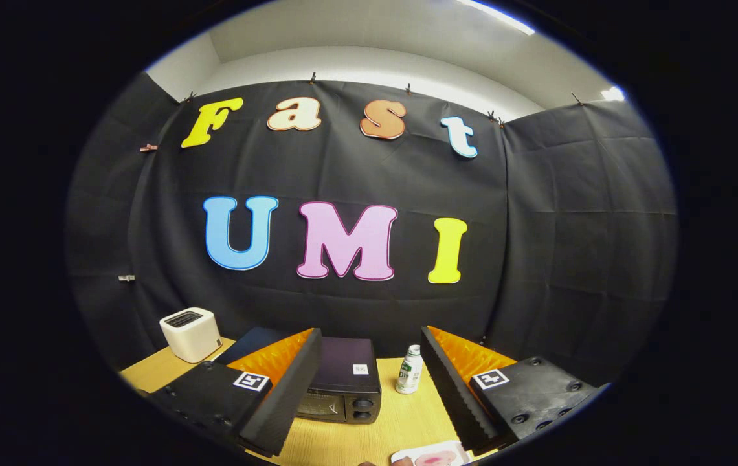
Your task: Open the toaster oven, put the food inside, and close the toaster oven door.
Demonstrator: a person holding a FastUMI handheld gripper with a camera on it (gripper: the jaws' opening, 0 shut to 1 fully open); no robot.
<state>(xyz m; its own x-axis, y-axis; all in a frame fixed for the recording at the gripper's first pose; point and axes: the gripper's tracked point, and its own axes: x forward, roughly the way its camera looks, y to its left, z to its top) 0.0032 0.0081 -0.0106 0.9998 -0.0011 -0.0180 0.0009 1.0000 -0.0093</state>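
Observation:
A dark toaster oven (pixel 342 382) stands on the wooden table (pixel 401 421), just ahead of my left finger, which covers part of its front. Its control knobs face me; the door looks shut. A white plate with pink food (pixel 434 457) lies on the table nearest me, close to my right finger. My gripper (pixel 369 382) hangs above the table, open, with nothing between its fingers.
A small white toaster (pixel 191 333) sits at the table's far left corner. A white bottle with a green label (pixel 410 370) stands just right of the oven. Black cloth walls close the booth behind and to both sides.

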